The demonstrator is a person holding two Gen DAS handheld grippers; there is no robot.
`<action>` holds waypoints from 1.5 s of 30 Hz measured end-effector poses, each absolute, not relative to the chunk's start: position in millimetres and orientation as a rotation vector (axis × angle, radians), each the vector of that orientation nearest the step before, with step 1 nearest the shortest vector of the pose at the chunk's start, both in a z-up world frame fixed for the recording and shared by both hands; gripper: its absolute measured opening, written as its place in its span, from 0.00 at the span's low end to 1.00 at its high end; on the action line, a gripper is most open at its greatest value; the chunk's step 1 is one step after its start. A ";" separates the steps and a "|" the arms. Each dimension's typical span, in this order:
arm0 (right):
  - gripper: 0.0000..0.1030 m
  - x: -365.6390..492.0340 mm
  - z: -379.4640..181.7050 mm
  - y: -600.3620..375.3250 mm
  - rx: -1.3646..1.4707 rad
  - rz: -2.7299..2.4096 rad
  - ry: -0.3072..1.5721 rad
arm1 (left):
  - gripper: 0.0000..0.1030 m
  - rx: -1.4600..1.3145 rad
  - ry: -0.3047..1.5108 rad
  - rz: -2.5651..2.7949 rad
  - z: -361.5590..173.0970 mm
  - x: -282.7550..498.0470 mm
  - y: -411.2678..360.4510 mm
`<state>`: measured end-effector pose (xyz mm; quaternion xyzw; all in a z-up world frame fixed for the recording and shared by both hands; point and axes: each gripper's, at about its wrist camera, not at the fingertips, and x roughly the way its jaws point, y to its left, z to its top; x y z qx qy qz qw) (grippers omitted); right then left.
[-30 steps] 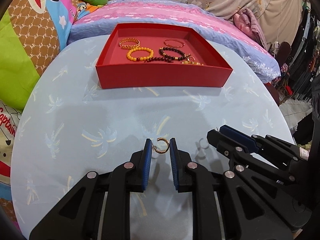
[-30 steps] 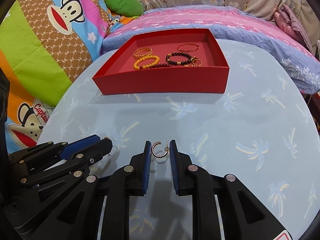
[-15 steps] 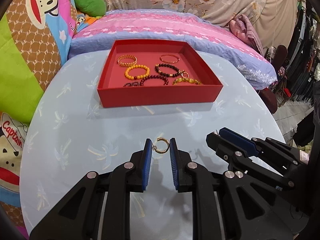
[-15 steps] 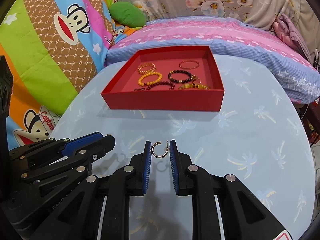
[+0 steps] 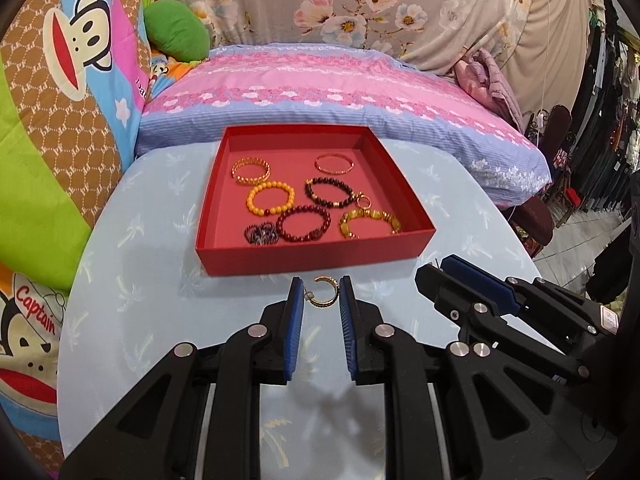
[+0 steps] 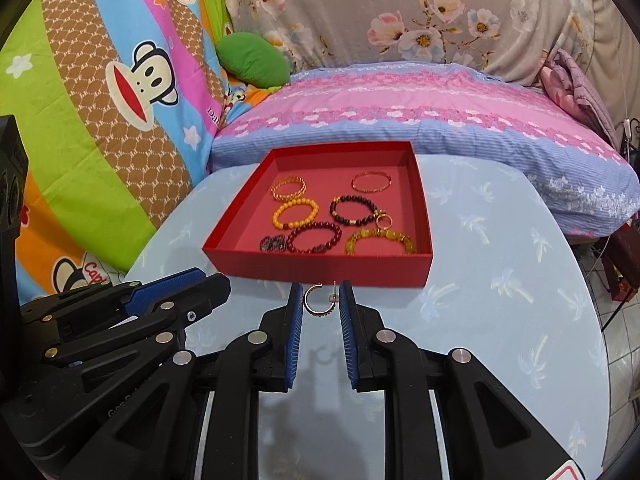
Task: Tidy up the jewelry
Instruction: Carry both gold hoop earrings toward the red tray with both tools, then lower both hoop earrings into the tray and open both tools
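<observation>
Each gripper carries one gold hoop earring toward the red tray (image 5: 312, 258), which serves as the landmark here. The left gripper (image 5: 320, 300) pinches its left hoop earring (image 5: 323, 292) between the blue pads, jaws closed on it at the very tips, just short of the tray's near wall. The right gripper (image 6: 320, 300) holds the right hoop earring (image 6: 318, 300) the same way, its jaws closed on the hoop, also just in front of the near wall and raised above the blue palm-print table (image 6: 500, 320).

Inside the tray lie several bracelets, among them an orange bead bracelet (image 5: 270, 199) near the middle and a gold ring (image 5: 364, 201) toward its right side.

The step in hand looks like the carry to the tray. The next move likely calls for lifting both earrings over the near wall, choosing a bare pink patch of floor, and releasing gently, since such light hoops may cling to the pads or bounce.
</observation>
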<state>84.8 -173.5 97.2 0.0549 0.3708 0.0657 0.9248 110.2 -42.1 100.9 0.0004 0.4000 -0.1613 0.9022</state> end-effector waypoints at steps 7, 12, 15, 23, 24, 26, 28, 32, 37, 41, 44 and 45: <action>0.18 103.1 109.4 -179.1 0.115 0.122 0.731 | 0.17 0.002 0.800 -0.332 112.8 126.5 -48.7; 0.18 119.9 117.2 -181.7 0.108 0.115 0.709 | 0.17 0.009 0.778 -0.332 120.4 142.5 -52.6; 0.18 129.2 120.5 -182.4 0.104 0.112 0.700 | 0.17 0.009 0.768 -0.331 123.0 152.2 -54.2; 0.18 159.2 120.8 -187.9 0.112 0.109 0.699 | 0.17 0.011 0.763 -0.332 123.4 181.6 -58.8; 0.18 163.2 120.2 -188.4 0.113 0.108 0.701 | 0.17 0.010 0.765 -0.333 122.6 186.0 -59.5; 0.18 170.0 119.0 -188.8 0.112 0.108 0.702 | 0.17 0.011 0.767 -0.333 121.1 193.6 -60.6; 0.18 177.3 117.3 -189.4 0.110 0.108 0.705 | 0.17 0.010 0.770 -0.334 119.0 199.6 -60.1; 0.18 191.5 113.1 -190.5 0.104 0.105 0.710 | 0.17 0.011 0.776 -0.337 113.8 214.3 -61.9; 0.18 209.9 106.5 -193.1 0.113 0.105 0.721 | 0.17 0.013 0.783 -0.337 107.6 232.1 -64.2; 0.18 225.7 102.6 -194.6 0.126 0.102 0.726 | 0.17 0.011 0.792 -0.336 101.4 247.9 -65.6; 0.18 237.3 97.5 -194.6 0.133 0.102 0.737 | 0.17 0.013 0.797 -0.331 97.5 258.5 -66.9; 0.18 241.3 95.6 -194.8 0.134 0.102 0.741 | 0.17 0.016 0.797 -0.328 95.9 261.7 -66.9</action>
